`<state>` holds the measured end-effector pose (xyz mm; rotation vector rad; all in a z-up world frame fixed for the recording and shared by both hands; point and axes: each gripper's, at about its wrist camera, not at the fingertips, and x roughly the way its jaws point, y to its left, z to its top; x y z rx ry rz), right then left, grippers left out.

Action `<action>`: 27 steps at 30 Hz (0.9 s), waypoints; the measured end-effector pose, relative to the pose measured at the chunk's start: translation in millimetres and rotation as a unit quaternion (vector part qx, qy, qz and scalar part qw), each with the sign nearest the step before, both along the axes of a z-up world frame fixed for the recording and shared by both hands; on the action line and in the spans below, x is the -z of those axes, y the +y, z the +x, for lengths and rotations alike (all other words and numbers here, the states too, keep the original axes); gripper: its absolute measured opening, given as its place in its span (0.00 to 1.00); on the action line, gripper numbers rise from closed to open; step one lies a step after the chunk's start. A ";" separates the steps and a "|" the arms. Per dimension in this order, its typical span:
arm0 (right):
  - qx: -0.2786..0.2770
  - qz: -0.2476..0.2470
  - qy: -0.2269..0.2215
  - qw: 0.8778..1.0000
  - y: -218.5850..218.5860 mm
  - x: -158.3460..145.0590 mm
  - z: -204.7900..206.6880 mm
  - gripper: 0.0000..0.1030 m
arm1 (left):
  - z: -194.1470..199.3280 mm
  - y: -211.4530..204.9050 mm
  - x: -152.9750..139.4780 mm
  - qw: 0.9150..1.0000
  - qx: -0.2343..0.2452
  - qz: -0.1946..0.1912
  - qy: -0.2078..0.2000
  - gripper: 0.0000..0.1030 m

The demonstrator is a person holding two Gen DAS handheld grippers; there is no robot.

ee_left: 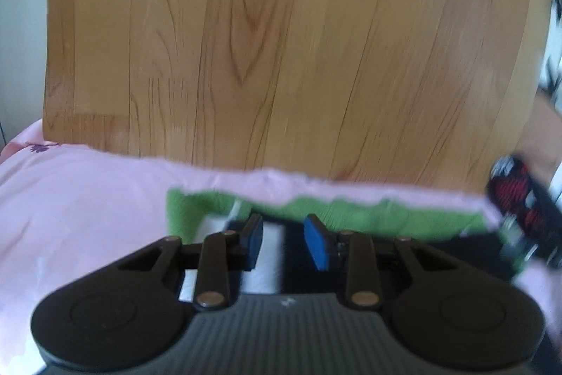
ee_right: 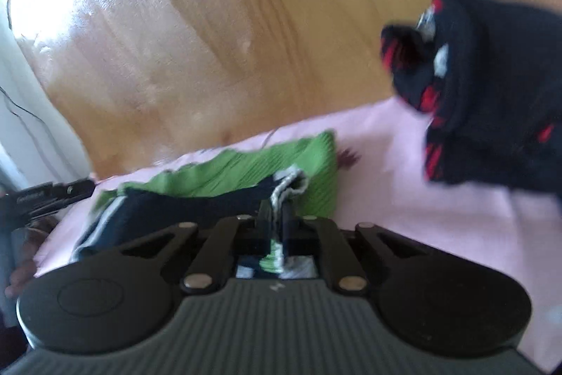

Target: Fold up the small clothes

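- A pink cloth (ee_left: pixel 80 209) covers the lower part of both views, with a wooden floor (ee_left: pixel 281 41) filling the upper part beyond its edge
- Lowest in the left wrist view, the left gripper (ee_left: pixel 283 241) sits at bottom centre, its blue pads (ee_left: pixel 318 245) standing apart with a gap between them; they press on nothing, and white and dark striped fabric shows below the gap
- Just beyond those fingers lies the green garment (ee_left: pixel 351 213), spread across the middle of the frame close to the pink cloth's far edge
- At the right edge of that view a black and red sock (ee_left: pixel 523 206) is blurred, partly over the green garment's end
- In the right wrist view the right gripper (ee_right: pixel 279 220) at bottom centre has its fingers pressed together, pinching a white-edged fold of the navy garment (ee_right: pixel 168 209) that lies on the green one
- The green garment (ee_right: pixel 281 164) reaches toward mid-frame behind the pinch
- The black and red sock (ee_right: pixel 474 115) sits at upper right on the pink cloth
- At the left edge the other gripper and part of a hand (ee_right: pixel 21 266) show, blurred
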<state>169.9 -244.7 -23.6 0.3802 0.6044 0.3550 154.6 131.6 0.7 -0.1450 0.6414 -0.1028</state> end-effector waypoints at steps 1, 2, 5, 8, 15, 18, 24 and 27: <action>0.015 -0.008 -0.013 1.000 -2.5 -2.4 -1.4 0.07 | 5.2 0.1 6.7 1.000 -0.010 0.011 0.017 0.26; 0.027 -0.015 -0.025 0.999 -6.1 -3.9 -3.9 0.08 | 9.4 2.8 13.1 0.999 -0.019 0.012 0.030 0.24; 0.050 0.011 -0.006 0.999 -17.4 1.2 0.9 0.14 | 13.0 9.6 20.2 0.999 -0.036 0.024 0.026 0.20; 0.071 0.030 0.006 0.997 -31.0 3.2 2.5 0.15 | 12.1 9.5 24.0 0.997 -0.061 0.049 0.030 0.24; -0.010 0.036 -0.038 0.999 -13.2 -8.4 -9.1 0.22 | -2.9 7.9 0.3 1.000 -0.026 -0.017 -0.002 0.22; -0.061 0.016 -0.023 0.998 5.2 -6.1 -7.5 0.24 | -5.2 -5.1 0.6 1.000 0.010 -0.001 0.000 0.23; -0.064 0.006 0.035 0.997 3.6 10.3 8.7 0.21 | 9.3 -21.5 27.4 0.996 0.020 0.085 0.025 0.21; -0.063 0.013 0.035 0.997 1.2 11.7 4.1 0.20 | 10.4 -35.2 28.8 0.991 0.019 0.130 0.011 0.22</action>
